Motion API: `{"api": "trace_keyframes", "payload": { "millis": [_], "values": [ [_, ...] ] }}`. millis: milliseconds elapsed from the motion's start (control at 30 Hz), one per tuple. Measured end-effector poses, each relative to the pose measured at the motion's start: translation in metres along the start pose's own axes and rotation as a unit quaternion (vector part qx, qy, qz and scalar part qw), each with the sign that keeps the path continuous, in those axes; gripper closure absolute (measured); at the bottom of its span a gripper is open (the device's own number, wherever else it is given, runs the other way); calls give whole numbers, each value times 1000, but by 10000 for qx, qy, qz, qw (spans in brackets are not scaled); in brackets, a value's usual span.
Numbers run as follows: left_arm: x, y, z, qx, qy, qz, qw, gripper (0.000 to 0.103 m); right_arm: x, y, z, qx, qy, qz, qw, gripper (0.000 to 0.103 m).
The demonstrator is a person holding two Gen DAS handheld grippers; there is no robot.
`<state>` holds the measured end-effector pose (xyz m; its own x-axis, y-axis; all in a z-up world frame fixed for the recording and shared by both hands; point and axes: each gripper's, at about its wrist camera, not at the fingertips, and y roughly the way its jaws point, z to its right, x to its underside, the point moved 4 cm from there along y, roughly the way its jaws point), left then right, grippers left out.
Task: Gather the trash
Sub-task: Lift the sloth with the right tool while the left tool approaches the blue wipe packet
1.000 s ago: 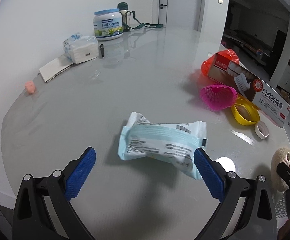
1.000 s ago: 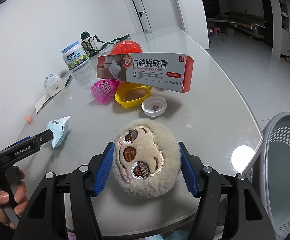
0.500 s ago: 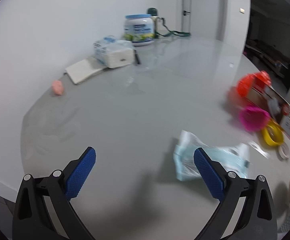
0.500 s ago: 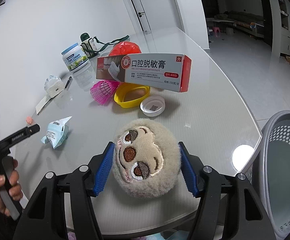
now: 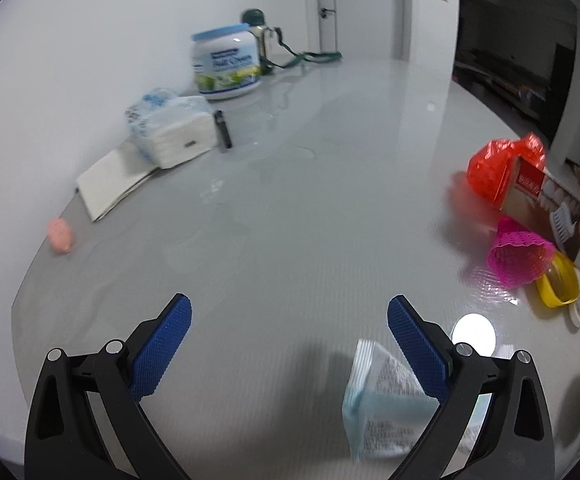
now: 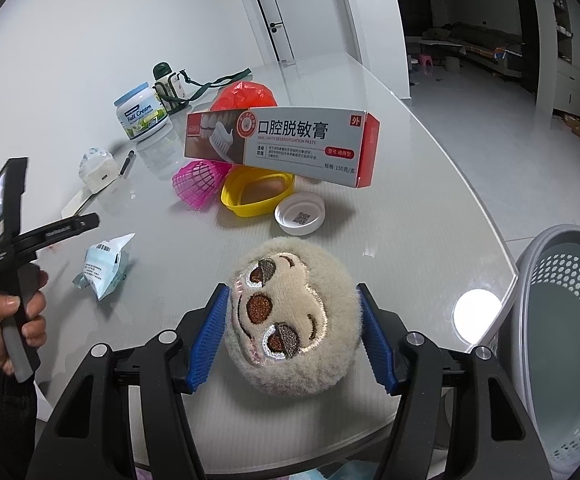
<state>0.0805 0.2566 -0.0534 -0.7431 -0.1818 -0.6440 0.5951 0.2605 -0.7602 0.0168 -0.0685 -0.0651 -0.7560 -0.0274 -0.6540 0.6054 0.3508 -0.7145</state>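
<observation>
My left gripper [image 5: 290, 332] is open and empty above the table, seen from the side in the right wrist view [image 6: 86, 222]. A light blue wrapper [image 5: 385, 404] lies on the table partly under its right finger; it also shows in the right wrist view [image 6: 104, 266]. My right gripper [image 6: 293, 336] is shut on a beige plush sloth head [image 6: 293, 320] just above the table's near edge. A grey mesh basket [image 6: 561, 344] stands below the table edge at the right.
A toothpaste box [image 6: 282, 140], red bag [image 6: 246, 96], pink net cup [image 6: 198, 184], yellow ring [image 6: 256, 194] and white lid [image 6: 299, 214] lie mid-table. A milk powder tub [image 5: 226, 66], bottle, tissue pack [image 5: 174, 130], pen, paper and pink lump [image 5: 60, 236] sit by the wall.
My left gripper has risen and swung left, so the blue wrapper has slid from between its fingers to under its right finger. The right gripper holds the plush still.
</observation>
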Motion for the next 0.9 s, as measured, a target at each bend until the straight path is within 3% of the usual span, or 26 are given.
{"api": "trace_keyframes", "payload": {
  "millis": [133,500,700,900],
  "values": [
    [3,12,1,-9,225,-213,9995,6,-2,-1,0,21,6,32,10000,42],
    [42,-16,-4,31,469,-334,9983,6,-1,-13,3,-76,36,146,9999,42],
    [71,-39,8,333,568,-446,9968,6,0,-21,2,-175,26,235,9996,42],
    [78,-64,19,522,791,-184,9953,6,0,-29,4,-218,21,330,9992,42]
  ]
}}
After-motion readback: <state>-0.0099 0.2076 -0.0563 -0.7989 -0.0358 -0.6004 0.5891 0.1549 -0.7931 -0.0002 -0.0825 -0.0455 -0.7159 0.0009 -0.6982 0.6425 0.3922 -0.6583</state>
